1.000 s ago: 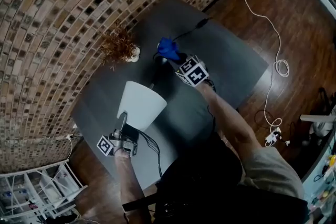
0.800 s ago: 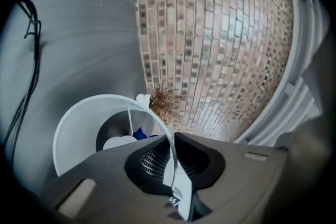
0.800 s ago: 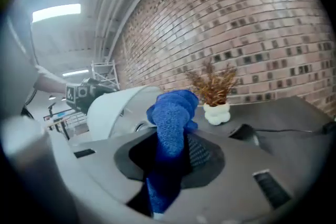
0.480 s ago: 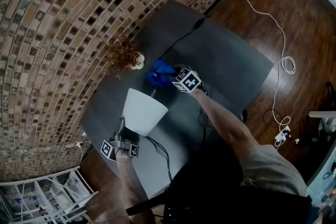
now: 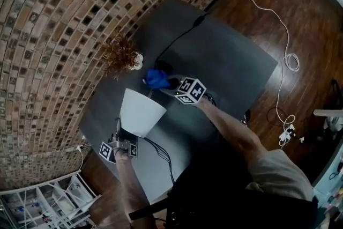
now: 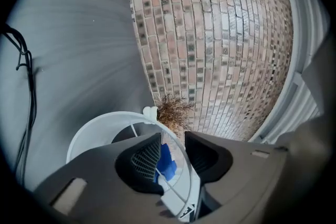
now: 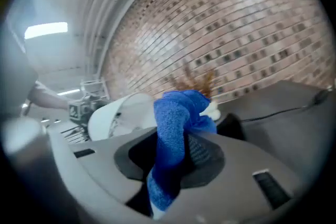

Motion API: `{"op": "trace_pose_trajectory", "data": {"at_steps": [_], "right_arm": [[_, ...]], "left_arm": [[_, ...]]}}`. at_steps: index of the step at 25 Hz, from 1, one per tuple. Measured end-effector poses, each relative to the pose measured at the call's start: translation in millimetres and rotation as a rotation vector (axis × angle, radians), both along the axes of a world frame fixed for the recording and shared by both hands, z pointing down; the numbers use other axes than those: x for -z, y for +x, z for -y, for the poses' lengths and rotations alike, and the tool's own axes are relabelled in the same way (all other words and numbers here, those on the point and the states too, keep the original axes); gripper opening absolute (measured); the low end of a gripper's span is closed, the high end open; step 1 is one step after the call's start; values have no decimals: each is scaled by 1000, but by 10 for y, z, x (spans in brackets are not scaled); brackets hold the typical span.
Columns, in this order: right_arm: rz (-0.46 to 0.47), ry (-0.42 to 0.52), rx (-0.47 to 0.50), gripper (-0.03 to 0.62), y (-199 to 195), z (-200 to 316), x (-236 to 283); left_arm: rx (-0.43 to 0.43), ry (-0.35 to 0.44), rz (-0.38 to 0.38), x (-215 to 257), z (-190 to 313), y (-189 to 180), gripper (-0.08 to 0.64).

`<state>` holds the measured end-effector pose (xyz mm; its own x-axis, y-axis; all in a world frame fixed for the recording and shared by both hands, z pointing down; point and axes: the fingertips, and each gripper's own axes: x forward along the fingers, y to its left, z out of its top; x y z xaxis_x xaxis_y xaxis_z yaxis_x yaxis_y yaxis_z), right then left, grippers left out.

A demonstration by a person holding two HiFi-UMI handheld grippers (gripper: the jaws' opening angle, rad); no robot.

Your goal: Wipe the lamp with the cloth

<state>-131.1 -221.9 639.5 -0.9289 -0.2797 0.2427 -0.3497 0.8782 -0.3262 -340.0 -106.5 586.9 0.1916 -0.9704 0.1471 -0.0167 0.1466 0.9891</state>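
The lamp's white shade [image 5: 140, 111] stands on the dark grey table [image 5: 230, 61]. At its near rim is my left gripper [image 5: 120, 135]. In the left gripper view the shade's thin rim [image 6: 105, 123] runs between the jaws of the left gripper [image 6: 173, 139]. Those jaws have just been opening and stand apart, off the rim. My right gripper [image 5: 170, 84] is shut on a blue cloth [image 5: 155, 78] beside the far side of the shade. The cloth [image 7: 178, 113] bulges out of the right gripper [image 7: 176, 141], with the shade [image 7: 118, 113] just behind it.
A dried brown plant [image 5: 121, 52] in a small white vase stands by the brick wall, just beyond the cloth. A black cable [image 5: 177, 40] runs across the table to the wall. A white cord [image 5: 278, 24] lies on the wooden floor. A white rack [image 5: 43, 198] stands at bottom left.
My right gripper has carried the blue cloth left and closer to the shade. My left gripper has stayed at the shade's near rim.
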Motion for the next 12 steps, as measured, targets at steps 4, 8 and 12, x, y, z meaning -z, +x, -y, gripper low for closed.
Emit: {"op": "trace_pose_trajectory", "data": {"at_steps": [4,8,12], "right_arm": [[-115,79,245,100,-580,-495,-342],[-157,88,140,100,-327,-214,-438],[-201,-12,-83,100,106,313,-662]], "left_arm": [[11,-14,13,-25,-6,-18,146],[-9,-31,43,-16,15,-12,118],[-24,-29,38,-20,75,-21,121]]}}
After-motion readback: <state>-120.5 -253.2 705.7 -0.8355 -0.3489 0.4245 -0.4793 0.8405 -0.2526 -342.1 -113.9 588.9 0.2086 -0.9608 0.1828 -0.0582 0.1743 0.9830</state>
